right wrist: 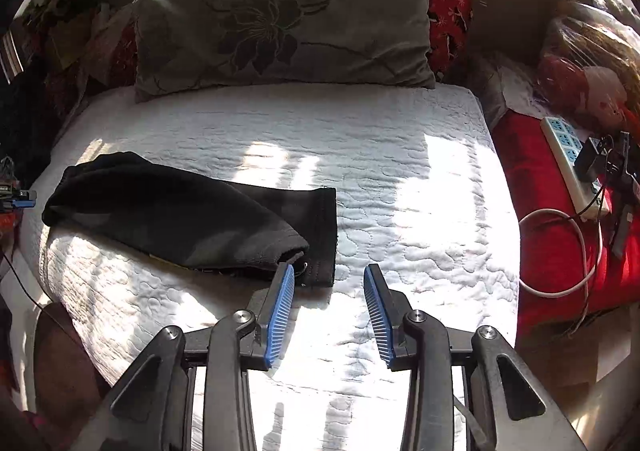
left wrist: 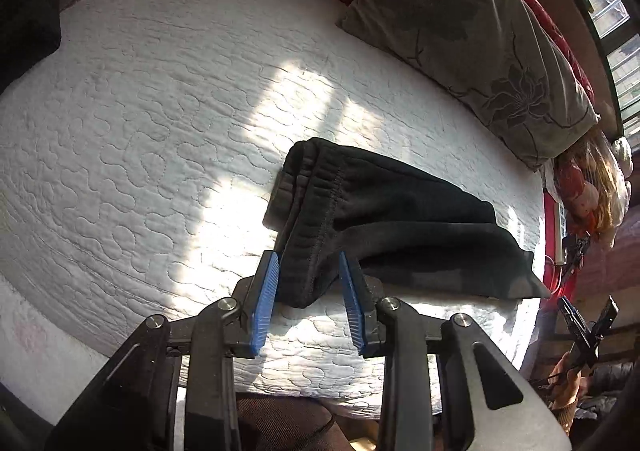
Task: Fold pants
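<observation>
You are looking down at a bed covered by a white quilted cover (left wrist: 160, 123), soft and puckered with wavy stitching, with bright patches of sunlight across it. On it lie the black pants (left wrist: 380, 211), thick fleece-like cloth folded into a long flat bundle with a ribbed, stitched waistband.

Your left gripper (left wrist: 310, 303) has blue ridged pads on black arms. A corner of the waistband end sits between the pads, and they stand a little apart around it; I cannot tell whether they press on the cloth.

Behind, a grey-green pillow (right wrist: 280, 19) with a dark flower print lies against red patterned bedding (right wrist: 452, 3).

Your right gripper (right wrist: 330, 311) is spread wide and holds nothing. The hemmed leg end of the pants lies just beside its left pad, the gap between the pads over bare quilt. Farther right, a white power strip (right wrist: 568, 159) rests on a red cloth (right wrist: 552, 251).
</observation>
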`<state>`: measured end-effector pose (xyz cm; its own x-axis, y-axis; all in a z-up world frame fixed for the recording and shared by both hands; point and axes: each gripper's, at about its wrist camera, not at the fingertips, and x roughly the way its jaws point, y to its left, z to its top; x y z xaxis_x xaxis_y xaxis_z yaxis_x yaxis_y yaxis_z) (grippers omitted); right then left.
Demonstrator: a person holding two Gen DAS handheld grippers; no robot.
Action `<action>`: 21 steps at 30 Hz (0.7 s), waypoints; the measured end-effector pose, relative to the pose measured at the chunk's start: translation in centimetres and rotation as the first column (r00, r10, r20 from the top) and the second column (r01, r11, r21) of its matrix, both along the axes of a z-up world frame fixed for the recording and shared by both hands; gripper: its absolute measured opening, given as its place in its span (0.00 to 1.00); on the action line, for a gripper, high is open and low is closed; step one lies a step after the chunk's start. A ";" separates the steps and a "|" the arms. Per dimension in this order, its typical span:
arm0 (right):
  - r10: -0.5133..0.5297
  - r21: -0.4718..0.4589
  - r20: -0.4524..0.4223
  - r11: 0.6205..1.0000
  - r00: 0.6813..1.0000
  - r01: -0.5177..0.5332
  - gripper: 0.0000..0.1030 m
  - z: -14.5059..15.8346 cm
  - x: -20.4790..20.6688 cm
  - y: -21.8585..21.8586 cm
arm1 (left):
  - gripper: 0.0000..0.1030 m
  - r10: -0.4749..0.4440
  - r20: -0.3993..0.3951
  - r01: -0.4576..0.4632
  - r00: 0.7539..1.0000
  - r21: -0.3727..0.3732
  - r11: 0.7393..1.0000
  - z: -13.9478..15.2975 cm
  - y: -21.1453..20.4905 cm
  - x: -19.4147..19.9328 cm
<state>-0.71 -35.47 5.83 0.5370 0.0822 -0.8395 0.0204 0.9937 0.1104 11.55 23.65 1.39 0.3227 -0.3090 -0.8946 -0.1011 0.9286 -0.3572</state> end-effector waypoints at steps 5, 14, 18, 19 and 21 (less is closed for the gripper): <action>-0.093 0.275 -0.051 0.956 0.994 0.104 0.62 0.4 3.8 -2.1 | 0.29 -0.018 -0.070 0.023 0.997 0.061 0.998 -1.8 -1.3 4.6; -0.126 0.310 -0.295 0.925 0.947 0.220 0.62 -5.6 7.7 -1.1 | 0.29 -0.041 -0.125 0.039 0.991 -0.015 0.999 -3.5 -1.3 6.4; -0.124 0.422 -0.342 0.866 0.931 0.270 0.63 -6.4 6.2 -1.1 | 0.29 -0.047 -0.139 0.039 0.989 -0.057 0.998 -4.1 -1.3 7.0; -0.122 0.465 -0.356 0.837 0.926 0.289 0.63 -6.8 6.1 -1.1 | 0.29 -0.040 -0.148 0.030 0.988 -0.067 0.997 -4.3 -1.2 7.3; -0.118 0.536 -0.390 0.777 0.913 0.329 0.63 -7.6 6.4 -0.9 | 0.36 -0.032 -0.162 0.020 0.986 -0.075 0.997 -4.8 -1.6 7.8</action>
